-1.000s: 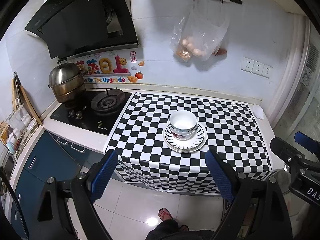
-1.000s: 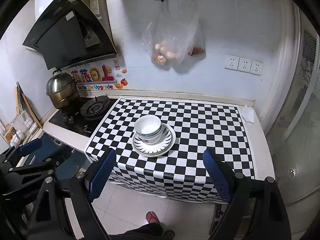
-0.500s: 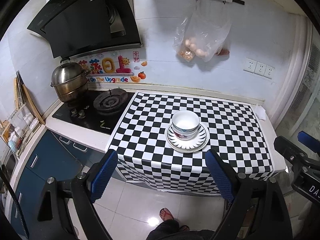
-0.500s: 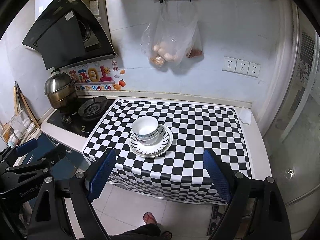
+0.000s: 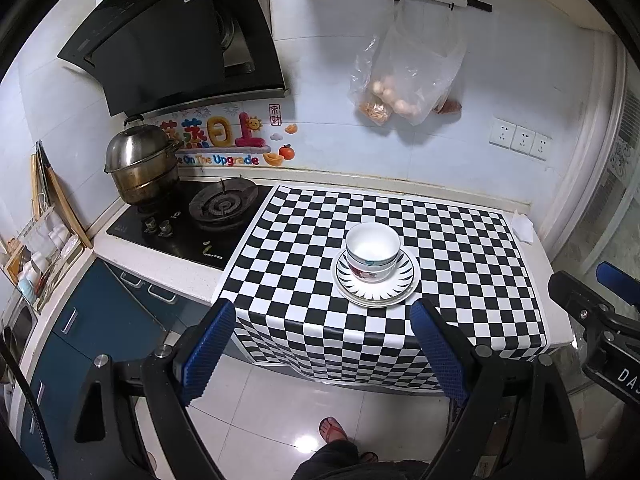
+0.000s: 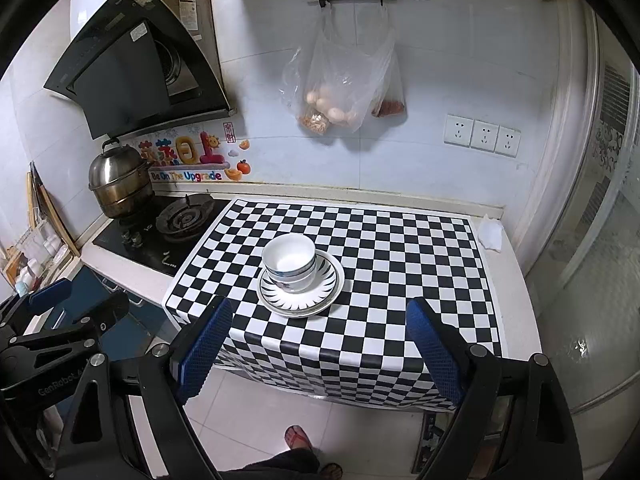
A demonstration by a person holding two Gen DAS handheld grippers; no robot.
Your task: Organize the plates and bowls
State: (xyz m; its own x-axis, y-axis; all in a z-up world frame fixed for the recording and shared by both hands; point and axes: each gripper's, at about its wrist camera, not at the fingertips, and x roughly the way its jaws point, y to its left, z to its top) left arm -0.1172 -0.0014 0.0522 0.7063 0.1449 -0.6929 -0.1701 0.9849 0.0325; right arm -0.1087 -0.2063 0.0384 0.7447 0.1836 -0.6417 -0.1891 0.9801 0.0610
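A stack of white bowls (image 5: 372, 254) with blue rims sits on a stack of patterned plates (image 5: 396, 292) on the checkered cloth; it also shows in the right wrist view, bowls (image 6: 290, 262) on plates (image 6: 324, 298). My left gripper (image 5: 322, 344) is open and empty, held back from the counter's front edge above the floor. My right gripper (image 6: 318, 340) is open and empty, likewise back from the counter. The right gripper's body shows at the right of the left wrist view (image 5: 600, 320).
A black-and-white checkered cloth (image 5: 460, 248) covers the counter. A gas hob (image 5: 188, 220) with a steel steamer pot (image 5: 140, 168) is on the left. A crumpled tissue (image 5: 524, 228) lies at the back right. A plastic bag (image 5: 404, 80) hangs on the wall. My foot (image 5: 332, 430) is on the tiled floor.
Both grippers have drifted slightly; the bowls and plates appear a little shifted in view. Nothing was grasped or released.
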